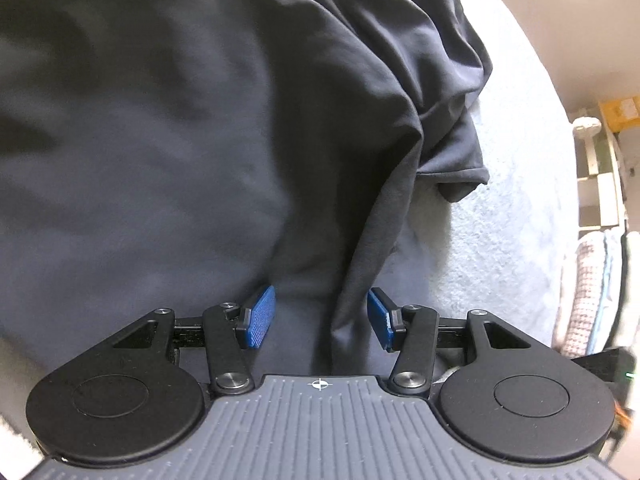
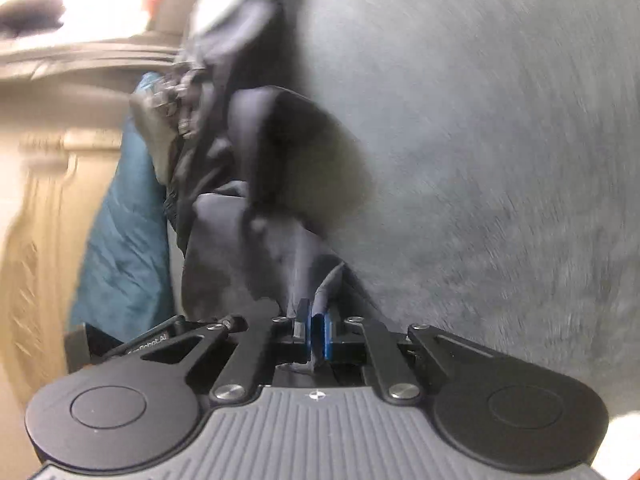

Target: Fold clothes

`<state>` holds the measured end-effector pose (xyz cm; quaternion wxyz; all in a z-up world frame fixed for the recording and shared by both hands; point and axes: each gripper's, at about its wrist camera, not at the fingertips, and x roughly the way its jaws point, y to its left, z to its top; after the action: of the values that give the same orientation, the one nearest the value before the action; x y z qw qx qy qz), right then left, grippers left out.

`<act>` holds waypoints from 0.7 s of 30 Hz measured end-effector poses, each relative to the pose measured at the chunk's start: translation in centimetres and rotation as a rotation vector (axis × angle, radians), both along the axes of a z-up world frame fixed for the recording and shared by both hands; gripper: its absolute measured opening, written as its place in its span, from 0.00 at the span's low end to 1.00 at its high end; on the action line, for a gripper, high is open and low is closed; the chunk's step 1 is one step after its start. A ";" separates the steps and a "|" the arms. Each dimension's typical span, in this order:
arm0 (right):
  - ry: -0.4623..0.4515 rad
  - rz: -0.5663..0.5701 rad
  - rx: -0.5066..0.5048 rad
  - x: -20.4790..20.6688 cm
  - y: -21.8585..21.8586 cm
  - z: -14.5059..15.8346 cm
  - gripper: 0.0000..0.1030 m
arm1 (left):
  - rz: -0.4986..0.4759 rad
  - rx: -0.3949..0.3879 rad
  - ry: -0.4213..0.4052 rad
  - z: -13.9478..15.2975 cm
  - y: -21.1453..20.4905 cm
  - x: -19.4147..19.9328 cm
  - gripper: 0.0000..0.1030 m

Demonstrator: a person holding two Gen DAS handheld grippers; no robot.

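A dark grey garment [image 1: 180,128] lies spread over a pale grey fleecy surface [image 1: 500,208] and fills most of the left wrist view. Its short sleeve [image 1: 456,168] sticks out at the right. My left gripper [image 1: 320,314] is open, its blue pads [image 1: 260,316] on either side of a raised fold of the cloth. In the right wrist view my right gripper [image 2: 316,330] is shut on an edge of the dark garment [image 2: 256,208], which hangs bunched and lifted off the grey surface [image 2: 500,140]. That view is motion-blurred.
A teal cloth [image 2: 120,232] hangs left of the lifted garment. Beige furniture [image 2: 36,220] stands at the far left. At the right edge of the left wrist view are a knitted pinkish fabric [image 1: 588,292] and shelving [image 1: 600,176].
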<state>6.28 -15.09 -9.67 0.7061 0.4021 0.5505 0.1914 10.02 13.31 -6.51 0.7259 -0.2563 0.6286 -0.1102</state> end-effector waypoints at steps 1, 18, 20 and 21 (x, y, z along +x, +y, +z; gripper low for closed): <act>-0.066 0.019 -0.039 -0.2 0.3 1.6 0.02 | 0.002 -0.001 -0.003 0.1 0.2 -0.1 0.50; -0.178 -0.070 -0.252 10.3 -4.0 5.7 0.42 | -0.019 0.021 -0.063 0.9 1.8 0.9 0.50; -0.157 -0.093 -0.259 13.6 -3.8 4.5 0.42 | -0.029 0.030 -0.067 0.6 1.6 1.5 0.50; -0.148 -0.104 -0.259 15.4 -3.5 3.8 0.42 | -0.034 0.035 -0.069 0.5 1.4 1.7 0.50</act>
<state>21.65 -18.59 -5.85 0.7996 0.3207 0.4955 0.1110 11.74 14.76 -6.02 0.7496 -0.2289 0.6093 -0.1205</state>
